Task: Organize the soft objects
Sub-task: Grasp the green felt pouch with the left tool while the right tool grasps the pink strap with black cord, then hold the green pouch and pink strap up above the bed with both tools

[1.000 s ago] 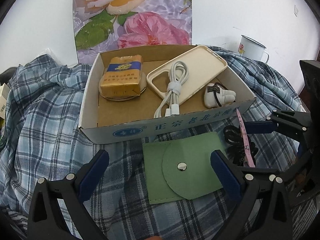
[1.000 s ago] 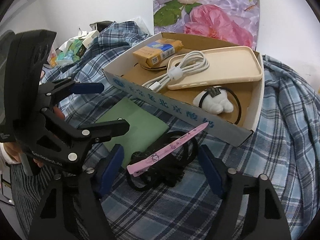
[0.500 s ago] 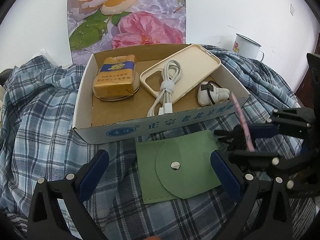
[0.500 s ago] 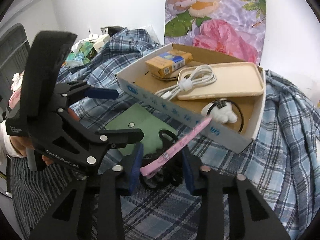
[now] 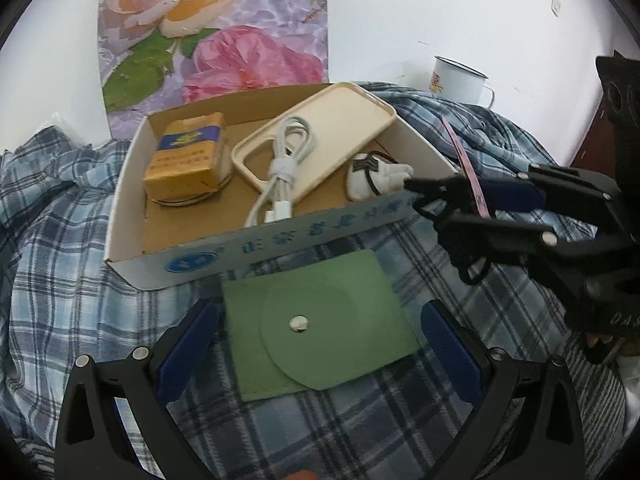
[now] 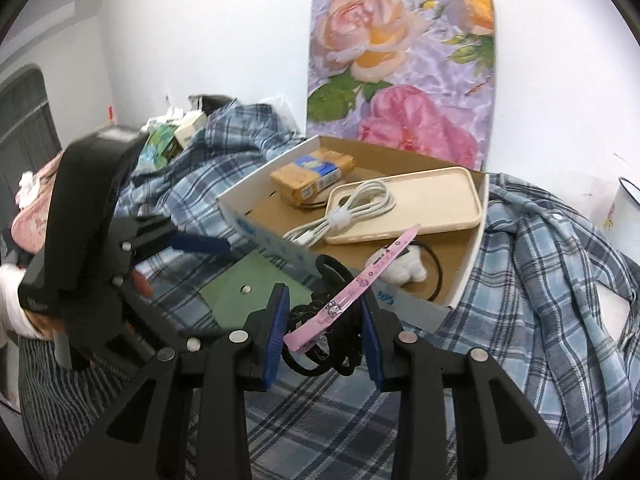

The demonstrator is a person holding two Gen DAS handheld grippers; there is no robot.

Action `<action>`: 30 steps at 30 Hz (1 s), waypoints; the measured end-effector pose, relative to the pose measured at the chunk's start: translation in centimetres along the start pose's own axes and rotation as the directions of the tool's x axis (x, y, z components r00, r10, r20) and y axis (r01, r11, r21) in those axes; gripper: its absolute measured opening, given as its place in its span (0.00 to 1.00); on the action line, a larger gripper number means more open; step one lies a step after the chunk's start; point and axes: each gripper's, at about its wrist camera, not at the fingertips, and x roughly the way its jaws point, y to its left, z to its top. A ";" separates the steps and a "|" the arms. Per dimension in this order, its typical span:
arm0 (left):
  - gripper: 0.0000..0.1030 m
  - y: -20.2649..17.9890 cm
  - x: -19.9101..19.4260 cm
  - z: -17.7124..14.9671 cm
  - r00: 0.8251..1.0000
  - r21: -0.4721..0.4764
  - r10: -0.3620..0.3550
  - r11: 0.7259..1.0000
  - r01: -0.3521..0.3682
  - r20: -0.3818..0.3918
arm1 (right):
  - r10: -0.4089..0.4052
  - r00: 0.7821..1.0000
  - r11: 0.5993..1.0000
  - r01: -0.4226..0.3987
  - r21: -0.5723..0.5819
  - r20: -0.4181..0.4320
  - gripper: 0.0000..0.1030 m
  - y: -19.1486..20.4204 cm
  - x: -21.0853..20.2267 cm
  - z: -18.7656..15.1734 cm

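Gripping a tangle of black hair ties (image 6: 320, 344) with a pink strip (image 6: 352, 292) through it, my right gripper (image 6: 322, 334) is pinched about a third open on the bundle, low centre of the right wrist view, just short of the cardboard box (image 6: 448, 308). My left gripper (image 5: 320, 350) stands wide, holding nothing, its fingers either side of the green pouch (image 5: 320, 320) lying on the plaid cloth (image 5: 60, 280) at lower centre.
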 end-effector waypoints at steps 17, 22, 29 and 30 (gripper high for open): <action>1.00 -0.6 1.8 0.0 0.996 0.006 0.042 0.999 -0.042 -0.081 | 0.010 1.000 1.000 -0.010 0.001 -0.012 0.32 0.1 0.3 0.0; 1.00 -1.1 1.9 -0.1 0.995 0.030 0.056 0.998 -0.053 -0.084 | 0.006 1.000 1.000 -0.006 -0.003 -0.017 0.33 0.2 0.4 -0.1; 1.00 -1.1 2.0 0.0 0.993 0.026 0.076 0.997 -0.074 -0.088 | 0.005 1.000 1.000 -0.005 -0.001 -0.021 0.33 0.2 0.5 -0.1; 1.00 -0.9 1.9 0.0 0.993 0.016 0.078 0.997 -0.077 -0.090 | 0.005 1.000 1.000 -0.005 -0.001 -0.022 0.33 0.2 0.5 -0.1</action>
